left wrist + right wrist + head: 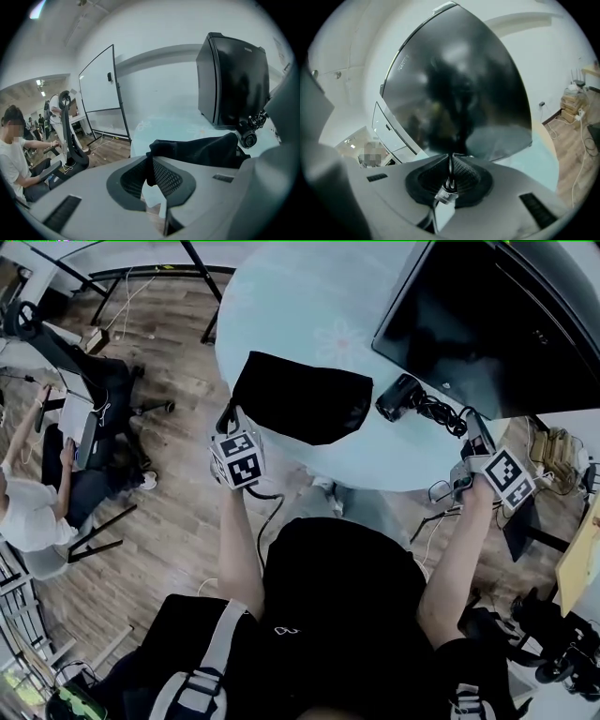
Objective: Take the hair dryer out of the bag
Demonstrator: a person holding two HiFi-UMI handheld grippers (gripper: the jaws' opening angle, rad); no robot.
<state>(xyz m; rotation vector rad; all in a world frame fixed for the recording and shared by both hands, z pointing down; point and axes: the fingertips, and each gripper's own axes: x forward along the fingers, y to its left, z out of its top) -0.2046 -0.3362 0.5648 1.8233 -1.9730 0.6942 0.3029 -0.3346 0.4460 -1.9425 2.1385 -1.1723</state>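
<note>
A flat black bag (300, 395) lies on the round pale table (309, 306). My left gripper (230, 420) is at the bag's near left corner. In the left gripper view its jaws (151, 158) are shut on a fold of the bag (197, 149). The black hair dryer (401, 396) lies outside the bag on the table to its right, below the monitor; it also shows in the left gripper view (247, 137). Its coiled cord (441, 414) runs to my right gripper (472, 454). In the right gripper view the jaws (451, 157) are shut on the cord's end, with a silver plug piece (446, 192) hanging behind them.
A large black monitor (487, 315) stands at the table's far right and fills the right gripper view (454, 89). A person sits at the left (28, 507) beside an office chair (98, 395). A whiteboard (101, 79) stands beyond the table. Cables lie on the wood floor.
</note>
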